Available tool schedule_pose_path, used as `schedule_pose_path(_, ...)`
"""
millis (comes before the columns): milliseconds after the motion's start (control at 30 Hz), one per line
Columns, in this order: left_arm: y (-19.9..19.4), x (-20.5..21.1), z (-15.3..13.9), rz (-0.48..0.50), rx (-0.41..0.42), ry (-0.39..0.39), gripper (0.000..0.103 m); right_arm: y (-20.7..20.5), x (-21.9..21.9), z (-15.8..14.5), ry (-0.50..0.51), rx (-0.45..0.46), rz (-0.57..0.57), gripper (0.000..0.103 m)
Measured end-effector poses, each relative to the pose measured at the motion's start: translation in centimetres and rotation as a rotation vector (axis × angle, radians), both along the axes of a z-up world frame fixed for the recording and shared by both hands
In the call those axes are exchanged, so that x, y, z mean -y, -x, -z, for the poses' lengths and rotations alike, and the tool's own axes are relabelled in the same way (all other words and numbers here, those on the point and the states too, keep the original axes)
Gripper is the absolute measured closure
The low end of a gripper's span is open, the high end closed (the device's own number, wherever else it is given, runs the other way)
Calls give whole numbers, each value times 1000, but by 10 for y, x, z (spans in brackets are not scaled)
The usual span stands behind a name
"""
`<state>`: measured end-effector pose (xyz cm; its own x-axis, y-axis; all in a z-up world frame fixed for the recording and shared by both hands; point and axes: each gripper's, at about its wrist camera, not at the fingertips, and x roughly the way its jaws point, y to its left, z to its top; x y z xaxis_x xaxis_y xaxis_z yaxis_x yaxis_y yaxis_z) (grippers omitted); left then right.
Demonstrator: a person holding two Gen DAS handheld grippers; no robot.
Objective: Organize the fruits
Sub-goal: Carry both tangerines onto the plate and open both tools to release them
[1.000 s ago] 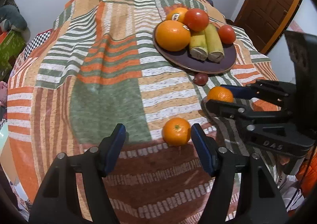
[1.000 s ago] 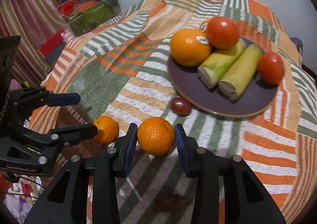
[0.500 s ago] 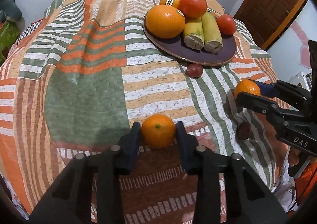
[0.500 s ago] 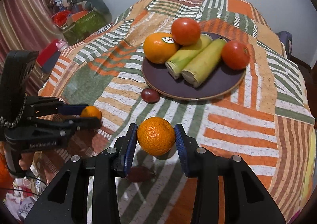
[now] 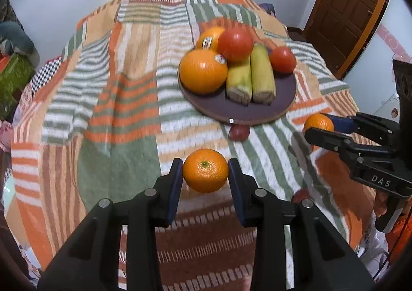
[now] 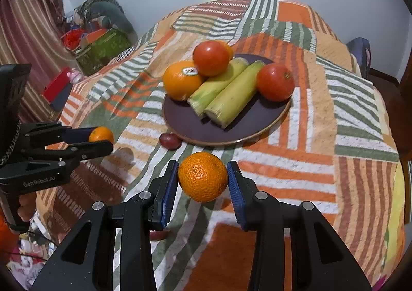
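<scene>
Tangerines in both my tools, left tool (image 5: 205,174) pinching one tangerine (image 5: 205,170), right tool (image 6: 202,178) clamped on another tangerine (image 6: 202,176), plate (image 6: 206,131) ahead.

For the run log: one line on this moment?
left gripper: shut on mandarin | right gripper: shut on second mandarin | plate: ahead
</scene>
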<state>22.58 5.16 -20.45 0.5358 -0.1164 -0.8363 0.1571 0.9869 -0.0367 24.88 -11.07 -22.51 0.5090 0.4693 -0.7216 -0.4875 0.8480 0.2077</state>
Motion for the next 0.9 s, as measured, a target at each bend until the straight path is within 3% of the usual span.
schedule_pose_path(467,-39,19,-18,23,56,21,68,-26,23,-18,-9,64,62,68)
schedule_pose_path(900,-75,29,-4,46,36,34,68,-55,26,-9,-21,45,89,68)
